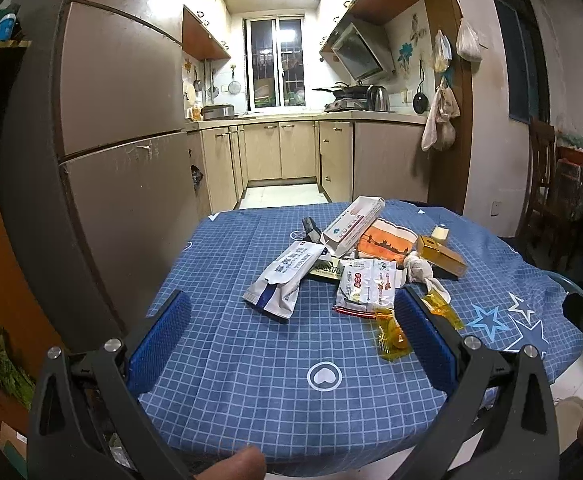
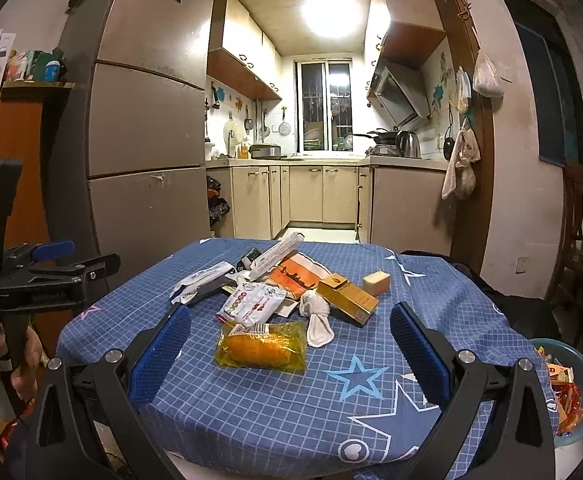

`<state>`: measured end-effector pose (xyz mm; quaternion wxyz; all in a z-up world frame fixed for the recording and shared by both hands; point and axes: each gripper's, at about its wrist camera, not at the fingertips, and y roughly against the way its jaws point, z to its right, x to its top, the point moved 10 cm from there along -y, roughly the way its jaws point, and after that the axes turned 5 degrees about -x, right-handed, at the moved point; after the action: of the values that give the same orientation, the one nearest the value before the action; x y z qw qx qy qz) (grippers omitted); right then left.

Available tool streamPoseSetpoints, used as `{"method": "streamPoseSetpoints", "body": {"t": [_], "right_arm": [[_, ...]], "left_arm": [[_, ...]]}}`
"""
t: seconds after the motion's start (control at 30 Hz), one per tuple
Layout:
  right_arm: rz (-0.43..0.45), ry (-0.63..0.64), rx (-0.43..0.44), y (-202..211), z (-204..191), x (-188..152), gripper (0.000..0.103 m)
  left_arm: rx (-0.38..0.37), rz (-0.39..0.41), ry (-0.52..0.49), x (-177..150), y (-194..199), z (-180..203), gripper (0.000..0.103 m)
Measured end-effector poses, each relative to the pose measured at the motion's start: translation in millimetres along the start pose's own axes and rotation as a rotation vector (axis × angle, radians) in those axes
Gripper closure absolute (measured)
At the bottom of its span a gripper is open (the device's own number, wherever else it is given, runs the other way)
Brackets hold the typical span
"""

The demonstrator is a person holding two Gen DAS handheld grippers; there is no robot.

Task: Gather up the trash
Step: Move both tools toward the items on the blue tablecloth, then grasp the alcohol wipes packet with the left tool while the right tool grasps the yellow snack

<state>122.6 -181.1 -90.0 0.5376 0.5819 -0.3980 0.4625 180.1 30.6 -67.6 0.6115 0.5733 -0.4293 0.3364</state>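
A pile of trash lies on a table with a blue checked cloth (image 1: 251, 360): a white and blue pouch (image 1: 281, 280), a white printed packet (image 1: 365, 286), a long white box (image 1: 353, 220), an orange wrapper (image 1: 387, 242), a gold box (image 1: 441, 260), crumpled white tissue (image 1: 419, 268) and a yellow clear wrapper (image 1: 391, 336). My left gripper (image 1: 291, 340) is open and empty, above the near table, short of the pile. My right gripper (image 2: 289, 350) is open and empty; the yellow wrapper (image 2: 261, 346) lies between its fingers, untouched. The gold box (image 2: 347, 298) and the tissue (image 2: 315, 316) lie just beyond.
A teal bin (image 2: 571, 392) holding wrappers stands low at the right of the table. A fridge (image 1: 123, 128) stands left, kitchen cabinets (image 1: 291, 152) behind. A wooden chair (image 1: 543, 184) is at the right. The left gripper's body (image 2: 51, 272) shows at the left of the right wrist view.
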Motion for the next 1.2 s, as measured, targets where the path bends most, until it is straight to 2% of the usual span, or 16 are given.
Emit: {"method": "streamPoseSetpoints", "body": {"t": [1.2], "right_arm": [[-0.024, 0.013, 0.034, -24.4, -14.5, 7.5, 0.004]], "left_arm": [[0.008, -0.025, 0.002, 9.7, -27.2, -12.5, 0.005]]}}
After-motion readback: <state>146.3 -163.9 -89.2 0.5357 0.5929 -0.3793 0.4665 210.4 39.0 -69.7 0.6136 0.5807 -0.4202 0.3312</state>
